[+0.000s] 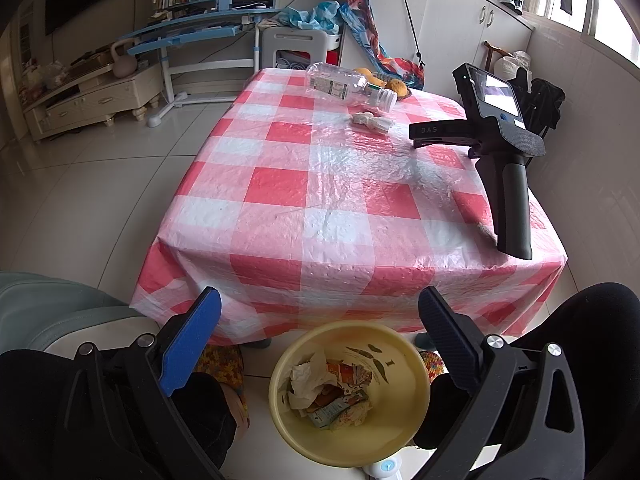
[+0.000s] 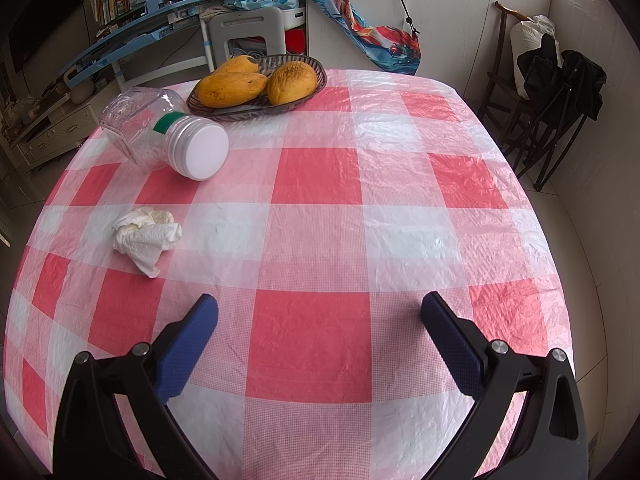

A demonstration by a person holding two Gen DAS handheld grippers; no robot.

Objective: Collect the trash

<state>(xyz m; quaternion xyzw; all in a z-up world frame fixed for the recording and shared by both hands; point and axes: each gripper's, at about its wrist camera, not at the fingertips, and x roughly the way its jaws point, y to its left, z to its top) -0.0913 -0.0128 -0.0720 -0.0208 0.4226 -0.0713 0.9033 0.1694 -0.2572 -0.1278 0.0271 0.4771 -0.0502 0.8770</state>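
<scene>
- My left tongs (image 1: 320,312) hang low with the jaws spread wide and nothing between them; one pad shows blue, the other dark.
- My right tongs (image 2: 320,316) hover with their jaws equally wide apart and empty.
- In the left wrist view, the right tongs (image 1: 472,136) show from the side, grip pointing down.
- Black-clad legs (image 1: 580,320) flank the left tongs.

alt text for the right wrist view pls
The open right gripper hovers over a red-and-white checked tablecloth, holding nothing. Ahead on its left lie a crumpled tissue and a tipped clear plastic jar, with a basket of mangoes behind.
</scene>
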